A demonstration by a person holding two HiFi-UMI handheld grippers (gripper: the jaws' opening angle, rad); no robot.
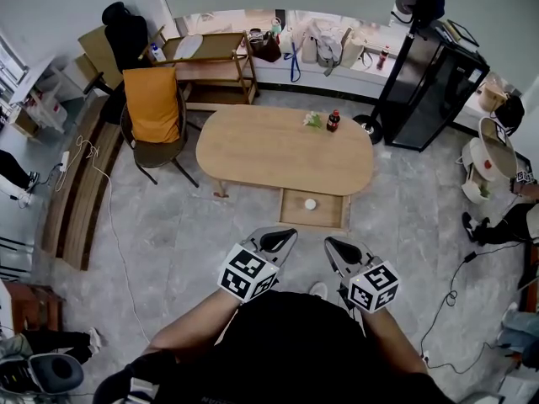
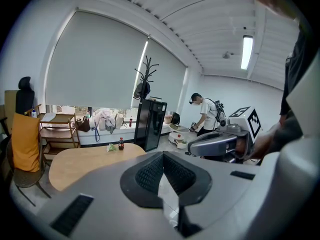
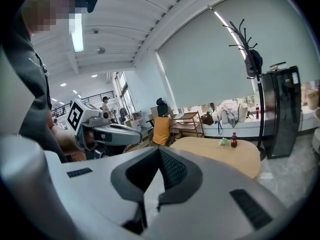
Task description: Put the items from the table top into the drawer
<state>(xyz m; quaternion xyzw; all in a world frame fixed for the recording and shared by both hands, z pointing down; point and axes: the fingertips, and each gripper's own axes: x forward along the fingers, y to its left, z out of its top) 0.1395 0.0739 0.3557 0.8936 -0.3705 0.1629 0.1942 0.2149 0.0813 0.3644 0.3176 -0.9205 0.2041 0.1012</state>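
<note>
- Left claw (image 1: 281,239) and right claw (image 1: 339,248) are both closed tight on nothing, held near the person, well short of the table (image 1: 244,154).
- One small bottle (image 1: 333,121) stands at the table's far right edge: stiff, probably light, smooth; best pinched around its middle.
- One pale green bundle (image 1: 313,119) just left of it looks soft, though too small to identify.
- One open drawer (image 1: 291,219) on the near side holds one white round thing (image 1: 310,204).
</note>
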